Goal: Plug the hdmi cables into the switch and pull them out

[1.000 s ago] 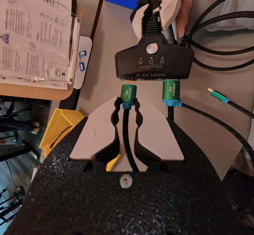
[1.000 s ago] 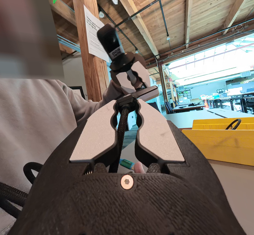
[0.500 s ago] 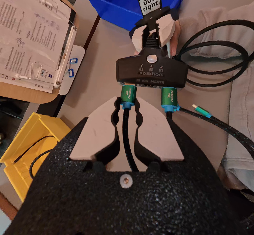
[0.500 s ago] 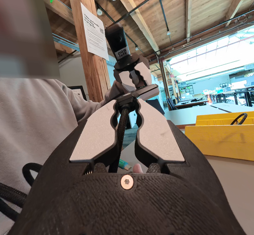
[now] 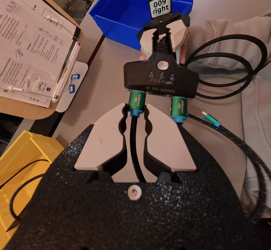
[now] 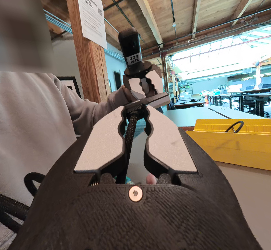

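The black HDMI switch (image 5: 160, 80) is held off the table between both grippers. My left gripper (image 5: 135, 109) is shut on the blue collar of a green HDMI plug (image 5: 136, 101) that sits fully in the switch's left port. A second green plug (image 5: 178, 108) sits in the right port, and the middle port is empty. A third green plug (image 5: 210, 118) lies loose to the right. My right gripper (image 6: 134, 109) is shut on the switch's braided cable (image 6: 130, 130) at its strain relief; the switch (image 6: 154, 100) shows edge-on there. The right gripper also shows in the left wrist view (image 5: 161, 40).
A blue bin (image 5: 132, 15) stands behind the switch. A yellow bin (image 5: 22, 169) with a thin black wire sits at the left and shows in the right wrist view (image 6: 227, 140). A clipboard with papers (image 5: 29, 52) lies far left. Black cable loops (image 5: 242, 70) rest on a grey sleeve.
The left plug's gold tip showed outside the port one second ago; now the plug is pushed fully in. Both grippers keep their grip, and the left camera sees more of the table.
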### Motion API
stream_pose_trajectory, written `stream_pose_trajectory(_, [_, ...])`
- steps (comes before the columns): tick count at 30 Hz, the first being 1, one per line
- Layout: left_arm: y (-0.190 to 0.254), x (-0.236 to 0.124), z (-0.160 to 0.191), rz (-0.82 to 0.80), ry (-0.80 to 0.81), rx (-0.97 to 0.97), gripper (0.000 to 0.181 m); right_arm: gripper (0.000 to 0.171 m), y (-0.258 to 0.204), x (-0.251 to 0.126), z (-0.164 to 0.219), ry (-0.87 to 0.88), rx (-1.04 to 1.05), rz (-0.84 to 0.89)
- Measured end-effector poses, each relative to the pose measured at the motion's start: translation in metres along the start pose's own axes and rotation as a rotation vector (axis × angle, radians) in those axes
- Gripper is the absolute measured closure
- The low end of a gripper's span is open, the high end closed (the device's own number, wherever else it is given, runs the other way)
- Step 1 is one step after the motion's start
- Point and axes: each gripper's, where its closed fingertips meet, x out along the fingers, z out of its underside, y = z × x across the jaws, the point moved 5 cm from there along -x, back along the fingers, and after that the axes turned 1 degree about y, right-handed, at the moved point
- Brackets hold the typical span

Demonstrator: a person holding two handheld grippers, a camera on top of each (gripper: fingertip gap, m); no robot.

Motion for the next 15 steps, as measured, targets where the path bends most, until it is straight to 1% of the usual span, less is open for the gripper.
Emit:
stream_pose_trajectory(4, [-0.002, 0.003, 0.005, 0.008, 0.026, -0.056, 0.160, 0.149, -0.005, 0.004, -0.003, -0.028, -0.024, -0.002])
stream_pose_trajectory(5, [-0.002, 0.005, 0.007, 0.009, 0.007, -0.063, 0.161, 0.154, -0.009, 0.006, -0.007, -0.008, -0.019, -0.024])
stream_pose_trajectory(6, [-0.002, 0.008, 0.009, 0.007, -0.030, -0.059, 0.161, 0.171, -0.013, 0.009, -0.012, 0.009, -0.018, -0.045])
stream_pose_trajectory(7, [-0.001, 0.011, 0.010, -0.003, -0.055, -0.044, 0.162, 0.171, -0.014, 0.013, -0.012, -0.021, -0.055, -0.030])
stream_pose_trajectory(9, [0.004, 0.016, 0.008, 0.013, -0.052, -0.021, 0.165, 0.170, -0.004, 0.016, 0.011, -0.293, -0.196, 0.103])
stream_pose_trajectory(11, [0.005, 0.021, 0.007, 0.019, -0.047, -0.008, 0.165, 0.171, -0.005, 0.015, 0.015, -0.290, -0.124, 0.061])
stream_pose_trajectory(12, [0.004, 0.022, 0.006, 0.012, -0.030, -0.014, 0.166, 0.171, -0.004, 0.013, 0.013, -0.310, -0.160, 0.086])
stream_pose_trajectory(14, [0.004, 0.018, 0.001, 0.005, -0.007, -0.027, 0.166, 0.170, -0.002, 0.006, 0.007, -0.362, -0.308, 0.165])
stream_pose_trajectory(15, [0.004, 0.014, -0.002, -0.006, 0.010, -0.024, 0.167, 0.154, -0.003, 0.003, 0.002, -0.370, -0.380, 0.198])
